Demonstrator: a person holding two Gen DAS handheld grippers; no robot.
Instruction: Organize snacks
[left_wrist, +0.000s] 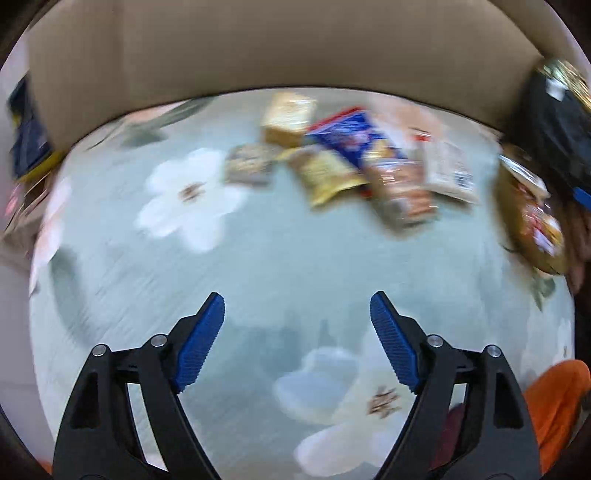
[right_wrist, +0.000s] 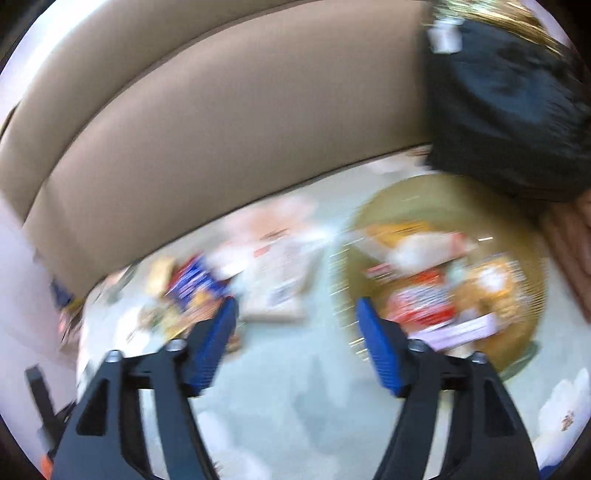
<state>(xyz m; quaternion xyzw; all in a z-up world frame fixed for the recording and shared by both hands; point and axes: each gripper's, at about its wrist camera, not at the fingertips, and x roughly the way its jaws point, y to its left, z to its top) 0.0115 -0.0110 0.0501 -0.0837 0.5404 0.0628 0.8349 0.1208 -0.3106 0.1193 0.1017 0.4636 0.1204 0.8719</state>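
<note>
Both views are blurred by motion. Several snack packets lie on a pale green flowered cloth (left_wrist: 280, 258): a blue packet (left_wrist: 351, 138), a yellow one (left_wrist: 327, 173), a brown one (left_wrist: 400, 192) and a white one (left_wrist: 448, 168). My left gripper (left_wrist: 297, 308) is open over bare cloth, well short of them, with nothing between its fingers. A gold wire basket (right_wrist: 524, 325) at the right holds several packets, among them a red-and-white packet (right_wrist: 421, 302). My right gripper (right_wrist: 295, 314) is open and empty, just left of the basket's rim. The blue packet (right_wrist: 195, 282) lies beyond its left finger.
A beige sofa back (left_wrist: 273, 48) runs behind the cloth. A black bag (right_wrist: 509, 107) with a gold top stands at the back right, above the basket. A dark blue box (left_wrist: 27, 136) sits at the far left. An orange fabric (left_wrist: 557, 398) shows at the bottom right.
</note>
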